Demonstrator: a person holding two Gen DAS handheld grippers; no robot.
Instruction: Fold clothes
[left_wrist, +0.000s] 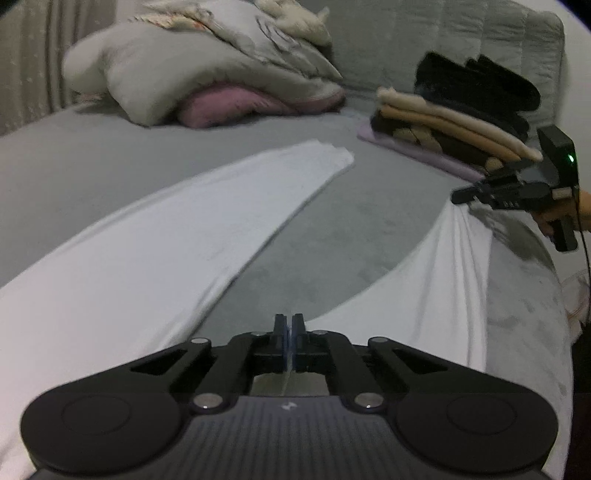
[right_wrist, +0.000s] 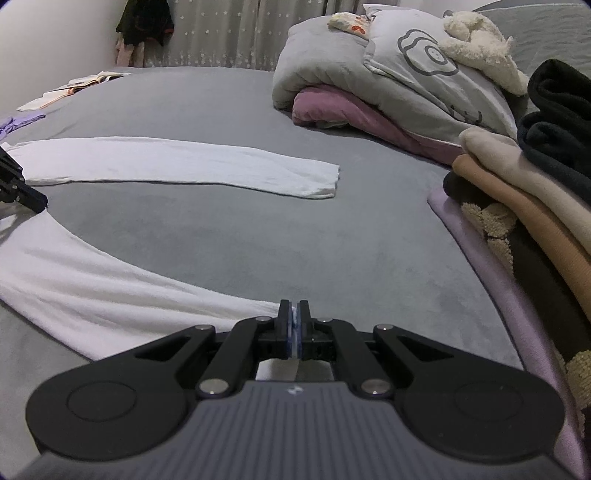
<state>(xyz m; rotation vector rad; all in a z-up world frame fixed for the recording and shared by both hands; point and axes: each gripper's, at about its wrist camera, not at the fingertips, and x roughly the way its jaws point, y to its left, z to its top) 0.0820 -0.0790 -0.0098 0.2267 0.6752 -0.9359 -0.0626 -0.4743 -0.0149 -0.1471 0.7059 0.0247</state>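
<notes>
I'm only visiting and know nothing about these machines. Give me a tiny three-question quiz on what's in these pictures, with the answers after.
1. True or false: the right gripper is shut on the white garment.
2. What lies under the big grey quilt at the far end of the bed? A) a pink pillow B) a shoe C) a book
3. Fill in: the folded clothes sit stacked beside the ____ gripper.

Key: 1 true, as white cloth shows pinched between its fingers. 2 A, the pink pillow. 3 right; the left gripper also looks shut on the garment.
</notes>
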